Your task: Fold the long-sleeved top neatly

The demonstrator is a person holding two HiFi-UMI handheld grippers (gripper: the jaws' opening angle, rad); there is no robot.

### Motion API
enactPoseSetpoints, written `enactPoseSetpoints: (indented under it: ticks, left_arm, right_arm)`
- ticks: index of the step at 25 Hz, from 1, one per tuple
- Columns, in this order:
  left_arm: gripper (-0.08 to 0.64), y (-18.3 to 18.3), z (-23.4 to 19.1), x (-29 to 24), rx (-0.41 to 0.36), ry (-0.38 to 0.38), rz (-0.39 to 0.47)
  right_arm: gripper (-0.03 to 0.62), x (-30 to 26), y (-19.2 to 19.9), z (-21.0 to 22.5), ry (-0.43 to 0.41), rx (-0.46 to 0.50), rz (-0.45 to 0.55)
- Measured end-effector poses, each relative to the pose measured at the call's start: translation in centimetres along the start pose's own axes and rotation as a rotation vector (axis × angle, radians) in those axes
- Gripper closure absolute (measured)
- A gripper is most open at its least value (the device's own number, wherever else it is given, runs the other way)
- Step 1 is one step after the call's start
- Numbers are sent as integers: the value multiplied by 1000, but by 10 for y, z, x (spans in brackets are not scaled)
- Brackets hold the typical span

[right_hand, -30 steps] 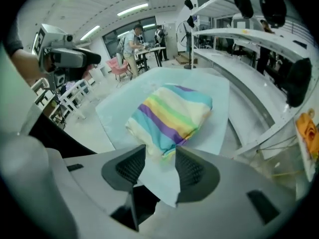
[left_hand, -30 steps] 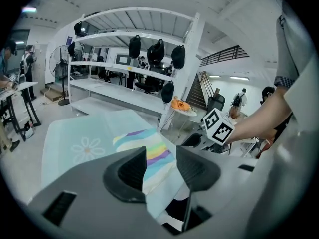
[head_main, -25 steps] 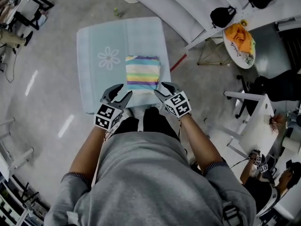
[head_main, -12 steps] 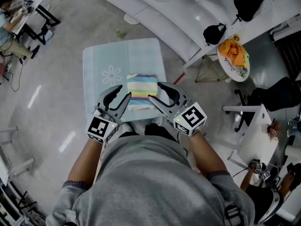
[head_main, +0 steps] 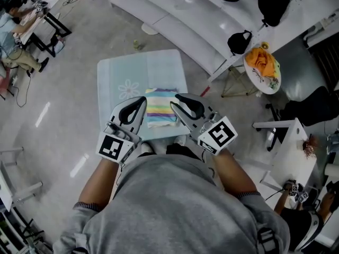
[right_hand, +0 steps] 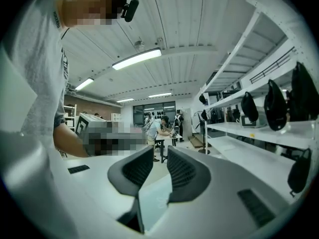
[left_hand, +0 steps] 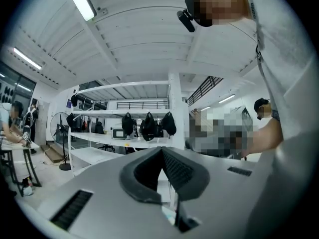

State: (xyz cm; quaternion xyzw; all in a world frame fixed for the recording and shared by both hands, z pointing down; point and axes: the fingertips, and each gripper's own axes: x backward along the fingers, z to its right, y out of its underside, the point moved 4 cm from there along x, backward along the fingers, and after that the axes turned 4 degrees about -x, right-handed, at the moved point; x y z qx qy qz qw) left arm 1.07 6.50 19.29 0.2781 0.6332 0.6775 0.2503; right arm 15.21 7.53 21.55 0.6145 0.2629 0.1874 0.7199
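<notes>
The long-sleeved top [head_main: 160, 106] lies folded into a small striped rectangle on the pale blue flower-print mat [head_main: 119, 73], seen in the head view. Both grippers hang in the air above the mat's near edge, apart from the top. My left gripper [head_main: 139, 100] has just been closing and is shut, its pads meeting with nothing between them [left_hand: 162, 151]. My right gripper [head_main: 177, 100] has also just been closing and keeps a narrow gap with nothing in it [right_hand: 160, 153]. Both gripper views look level across the room, not at the top.
White shelving [head_main: 180, 15] with dark bags runs behind the mat. A round white table with an orange cloth [head_main: 262, 60] stands at the right, white desks [head_main: 283, 142] nearer. A person sits at a desk [head_main: 21, 25] far left. Grey floor surrounds the mat.
Both grippers have risen toward the head camera, away from the folded top. The left jaws have closed fully and the right jaws have narrowed.
</notes>
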Motion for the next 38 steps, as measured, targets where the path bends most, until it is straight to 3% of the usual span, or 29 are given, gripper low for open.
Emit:
enactPoseSetpoints:
  ticks: [5,38]
  left_arm:
    - [545,6,2,-3,-17,15,-24]
    - [543,22,16,-7,-4,19,-64]
  right_arm:
    - [586,1,-2,4,21,14,28]
    - [588,2,13,5,16,37,-7]
